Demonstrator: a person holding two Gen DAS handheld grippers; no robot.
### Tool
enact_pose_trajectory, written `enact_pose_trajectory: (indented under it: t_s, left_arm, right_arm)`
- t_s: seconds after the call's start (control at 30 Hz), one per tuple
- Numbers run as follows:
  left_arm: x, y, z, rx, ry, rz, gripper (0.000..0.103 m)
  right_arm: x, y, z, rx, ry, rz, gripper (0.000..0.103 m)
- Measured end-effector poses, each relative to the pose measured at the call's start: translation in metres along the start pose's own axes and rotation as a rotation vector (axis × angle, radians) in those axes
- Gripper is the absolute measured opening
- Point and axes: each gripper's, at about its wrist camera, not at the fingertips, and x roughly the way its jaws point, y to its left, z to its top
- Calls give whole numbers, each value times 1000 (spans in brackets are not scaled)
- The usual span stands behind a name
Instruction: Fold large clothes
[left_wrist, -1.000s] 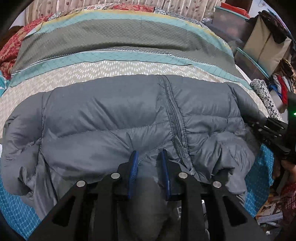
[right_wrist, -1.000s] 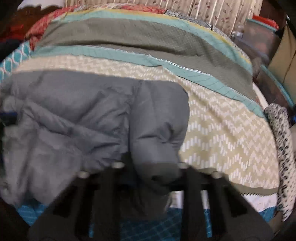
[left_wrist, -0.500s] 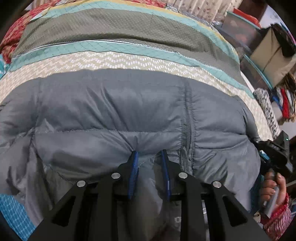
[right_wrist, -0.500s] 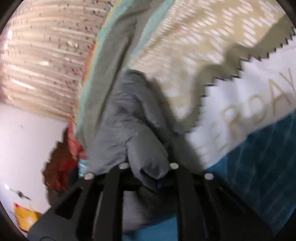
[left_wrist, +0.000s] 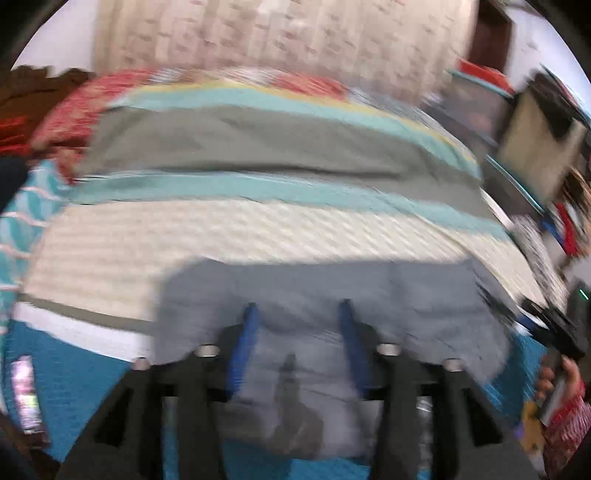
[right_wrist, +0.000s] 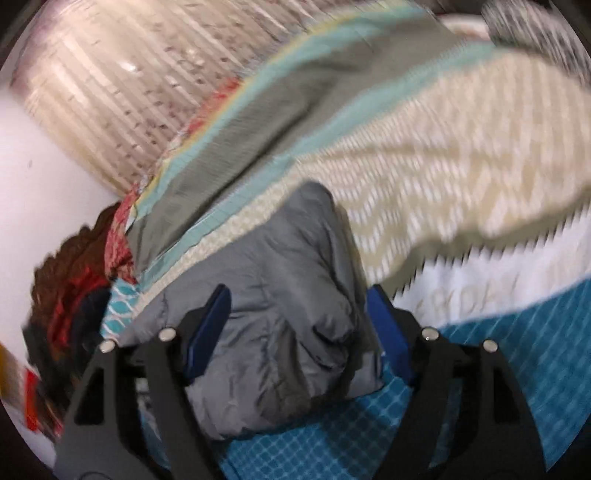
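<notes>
The grey puffer jacket (left_wrist: 325, 295) lies in a folded bundle on the near part of the bed, over the blue checked sheet (right_wrist: 517, 350) and against the striped quilt (left_wrist: 258, 147). In the left wrist view, the left gripper (left_wrist: 297, 314) hangs above the jacket, its blue fingers (left_wrist: 247, 332) apart after just opening, the padded cloth below and between them but not pinched. In the right wrist view, the right gripper (right_wrist: 299, 302) also stands spread, its jaws just opened, with the jacket's rumpled end (right_wrist: 288, 332) lying loose between the fingers (right_wrist: 210, 317). At the right edge of the left view, a hand (left_wrist: 554, 380) holds the other gripper's handle. A patterned curtain (left_wrist: 277, 29) hangs beyond the bed.
</notes>
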Motion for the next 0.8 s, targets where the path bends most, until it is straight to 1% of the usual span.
enact_pose_trajectory:
  t_s: [0.03, 0.07, 0.13, 0.23, 0.3, 0.4, 0.43, 0.5, 0.57, 0.63, 0.73, 0.8]
  left_arm:
    - [-1, 21, 6, -25, -1, 41, 72]
    - [3, 36, 9, -48, 14, 64, 77]
    - [15, 63, 8, -100, 56, 83, 82]
    - [39, 91, -4, -165, 125, 92, 84]
    - [51, 98, -20, -192, 162, 53, 84]
    - [75, 96, -39, -219, 227, -51, 85]
    - [85, 96, -46, -233, 255, -86, 87]
    - [104, 94, -60, -253, 301, -117, 89]
    - [114, 89, -68, -258, 308, -123, 94]
    - [120, 91, -73, -265, 304, -140, 97]
    - [123, 94, -75, -272, 299, -171, 98]
    - [122, 95, -75, -266, 299, -186, 98]
  right_arm:
    - [-2, 3, 2, -25, -5, -17, 75]
    - [-1, 5, 3, -49, -4, -31, 76]
    - [7, 5, 6, -66, 19, -47, 77]
    - [28, -2, 5, -55, 79, -71, 77]
    - [45, -6, 2, -62, 126, -95, 77]
    - [72, -9, -10, -54, 229, -98, 77]
    - [77, -7, -12, -54, 241, -102, 77]
    - [80, 7, -15, -81, 241, -90, 77]
    - [78, 22, -15, -116, 240, -63, 77]
    - [77, 29, -14, -140, 238, -66, 78]
    - [82, 23, -16, -127, 259, -91, 79]
    - [88, 16, -18, -101, 275, -97, 81]
